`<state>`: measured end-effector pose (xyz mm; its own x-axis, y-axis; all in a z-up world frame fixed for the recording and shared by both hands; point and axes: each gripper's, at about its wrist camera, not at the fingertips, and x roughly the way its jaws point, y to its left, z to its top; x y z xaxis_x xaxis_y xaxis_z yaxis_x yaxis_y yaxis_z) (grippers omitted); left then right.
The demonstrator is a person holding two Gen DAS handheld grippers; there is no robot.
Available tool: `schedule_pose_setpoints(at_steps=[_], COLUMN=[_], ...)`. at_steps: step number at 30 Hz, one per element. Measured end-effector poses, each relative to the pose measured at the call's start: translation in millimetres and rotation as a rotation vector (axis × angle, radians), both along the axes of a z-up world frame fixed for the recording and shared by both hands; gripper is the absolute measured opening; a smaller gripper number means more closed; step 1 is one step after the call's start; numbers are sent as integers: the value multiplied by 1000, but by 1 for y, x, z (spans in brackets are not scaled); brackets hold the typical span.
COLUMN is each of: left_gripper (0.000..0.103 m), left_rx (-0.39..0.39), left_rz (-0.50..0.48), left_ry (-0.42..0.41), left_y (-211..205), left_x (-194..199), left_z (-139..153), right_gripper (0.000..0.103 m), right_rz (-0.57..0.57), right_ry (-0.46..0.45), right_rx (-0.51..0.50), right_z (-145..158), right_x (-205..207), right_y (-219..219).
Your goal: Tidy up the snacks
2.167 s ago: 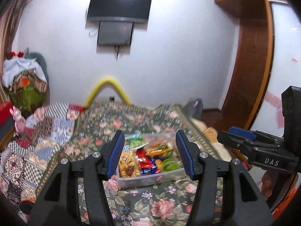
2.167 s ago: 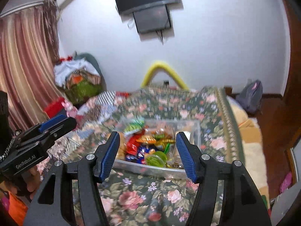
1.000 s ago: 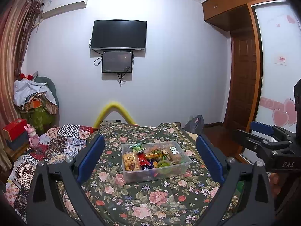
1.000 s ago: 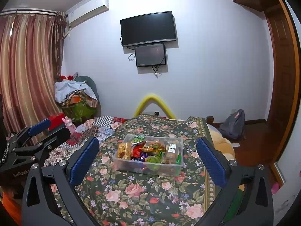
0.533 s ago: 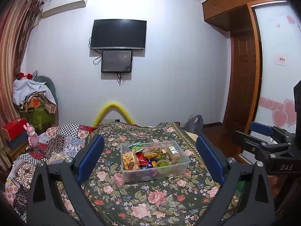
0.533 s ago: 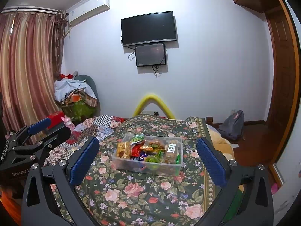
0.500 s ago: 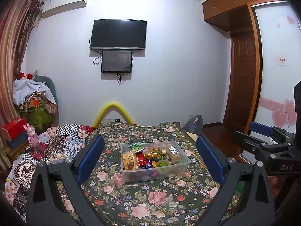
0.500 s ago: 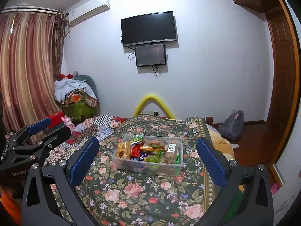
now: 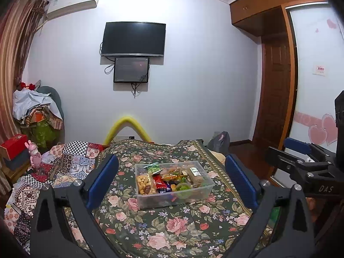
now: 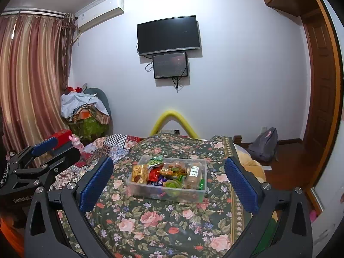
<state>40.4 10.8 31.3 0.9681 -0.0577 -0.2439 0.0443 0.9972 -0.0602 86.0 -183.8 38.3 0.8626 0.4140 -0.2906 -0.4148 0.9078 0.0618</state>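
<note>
A clear plastic box [image 9: 206, 190] full of mixed snack packets stands on the floral bedspread [image 9: 167, 225]; it also shows in the right wrist view [image 10: 137, 188]. A brown bottle with a white label [image 10: 193, 175] lies at the box's right end. My left gripper [image 9: 172, 182] is wide open and empty, held back from the box. My right gripper [image 10: 169, 180] is wide open and empty, also short of the box. Each gripper shows at the edge of the other's view.
A patchwork quilt [image 9: 64, 163] covers the bed's left side. A yellow foam arch [image 9: 126, 126] stands behind the bed. A grey backpack [image 10: 264, 144] lies on the floor at the right near a wooden door [image 9: 275, 94]. Piled clothes [image 10: 83, 109] sit at the left.
Both grippers pulled back and up from close over the box and opened from half open to wide. In the last half second nothing has visibly moved.
</note>
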Motion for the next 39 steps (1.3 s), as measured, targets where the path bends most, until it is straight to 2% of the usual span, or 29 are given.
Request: schedule_pose_setpoints(at_steps=[31, 39], left_gripper=[102, 102], left_rx=[-2, -11], left_rz=[-18, -37], left_ry=[-5, 15], left_y=[-4, -4], left_x=[-5, -3], left_z=[2, 0], right_gripper=[103, 103], right_rz=[-6, -5], right_ry=[-13, -9], right_rx=[5, 3], right_z=[4, 3], right_x=[-1, 0], right_y=[0, 0])
